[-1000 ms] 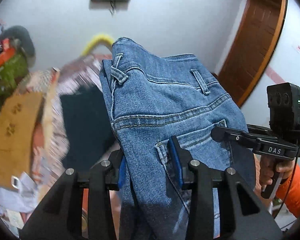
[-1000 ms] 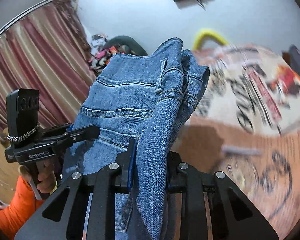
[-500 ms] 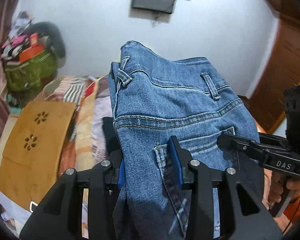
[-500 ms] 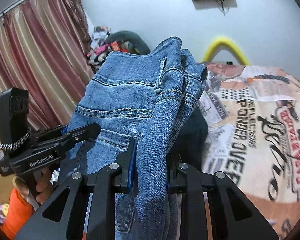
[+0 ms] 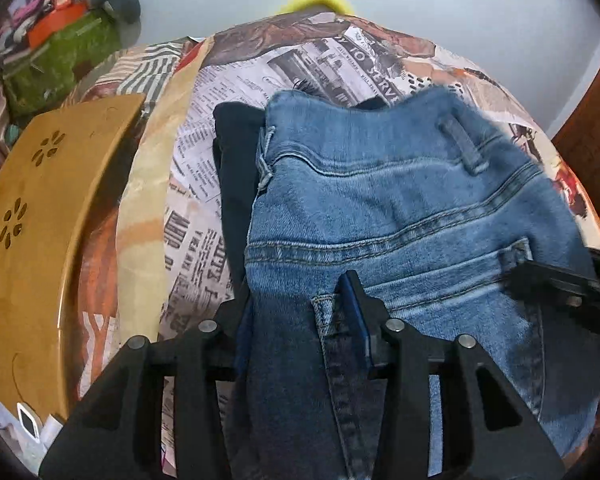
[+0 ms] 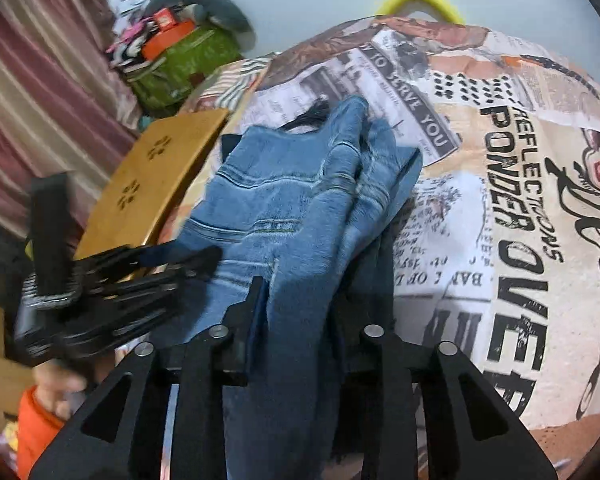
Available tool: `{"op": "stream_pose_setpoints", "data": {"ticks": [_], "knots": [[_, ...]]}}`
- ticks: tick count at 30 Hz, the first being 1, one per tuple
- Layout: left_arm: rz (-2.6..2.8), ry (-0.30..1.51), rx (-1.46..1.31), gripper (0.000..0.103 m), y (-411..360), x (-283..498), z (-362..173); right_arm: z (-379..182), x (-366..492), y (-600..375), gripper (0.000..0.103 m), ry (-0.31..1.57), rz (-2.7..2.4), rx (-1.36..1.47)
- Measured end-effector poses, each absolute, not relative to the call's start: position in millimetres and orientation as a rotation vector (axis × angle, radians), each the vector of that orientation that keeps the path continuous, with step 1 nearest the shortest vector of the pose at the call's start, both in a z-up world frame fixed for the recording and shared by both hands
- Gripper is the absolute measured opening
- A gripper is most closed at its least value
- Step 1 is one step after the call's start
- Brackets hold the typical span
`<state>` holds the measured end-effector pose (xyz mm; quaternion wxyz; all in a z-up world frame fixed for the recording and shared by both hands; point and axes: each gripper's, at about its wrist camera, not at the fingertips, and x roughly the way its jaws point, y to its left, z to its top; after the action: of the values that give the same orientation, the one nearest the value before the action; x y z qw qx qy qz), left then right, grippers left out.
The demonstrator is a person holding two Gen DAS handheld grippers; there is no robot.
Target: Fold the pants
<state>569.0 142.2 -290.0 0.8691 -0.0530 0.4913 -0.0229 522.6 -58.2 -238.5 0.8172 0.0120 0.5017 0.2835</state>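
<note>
Folded blue jeans (image 5: 380, 208) hang from both grippers, and their waistband end comes down onto a dark folded garment (image 5: 236, 160) on the bed. My left gripper (image 5: 296, 300) grips the denim near the back pocket, its jaws opening with cloth still filling the gap. My right gripper (image 6: 300, 308) holds the other bunched edge of the jeans (image 6: 292, 208), its jaws also opening; its right finger is hidden behind the denim. Each gripper shows blurred in the other's view: the right gripper (image 5: 560, 284) at the right edge, the left gripper (image 6: 140, 272) at the left.
A newspaper-print bedsheet (image 6: 500, 160) covers the bed. A wooden lap table (image 5: 40, 220) lies along its left side. A green bag (image 5: 60, 52) with clutter and a striped curtain (image 6: 28, 100) stand beyond. A hand with an orange sleeve (image 6: 40, 400) holds the left gripper.
Both grippers have swung forward and down from facing the wall to facing the bed. The jeans have dropped from mid-air onto the dark garment.
</note>
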Motion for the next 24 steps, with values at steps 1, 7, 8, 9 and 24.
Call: {"op": "stream_pose_setpoints", "data": {"ticks": [1,7,8,9,24], "knots": [[-0.042,1.01,-0.103,0.046,140.5,564.7,-287.0,-235.5,516.6,-58.4,0.027,1.056,0.601,0.009],[-0.027,0.997,0.004,0.046,128.7,523.0,-260.5,-202.1,468.7,-74.5,0.03,0.949,0.589,-0.017],[-0.027,0.985,0.01,0.046,126.7,516.1,-251.1,-192.9,458.9,-78.1,0.03,0.924,0.592,-0.011],[-0.032,0.969,0.01,0.046,125.8,507.3,-242.1,-184.4,453.3,-78.5,0.03,0.901,0.597,-0.008],[-0.081,0.492,-0.028,0.046,89.4,281.8,-19.2,-27.6,256.2,-127.8,0.03,0.402,0.67,0.018]]}}
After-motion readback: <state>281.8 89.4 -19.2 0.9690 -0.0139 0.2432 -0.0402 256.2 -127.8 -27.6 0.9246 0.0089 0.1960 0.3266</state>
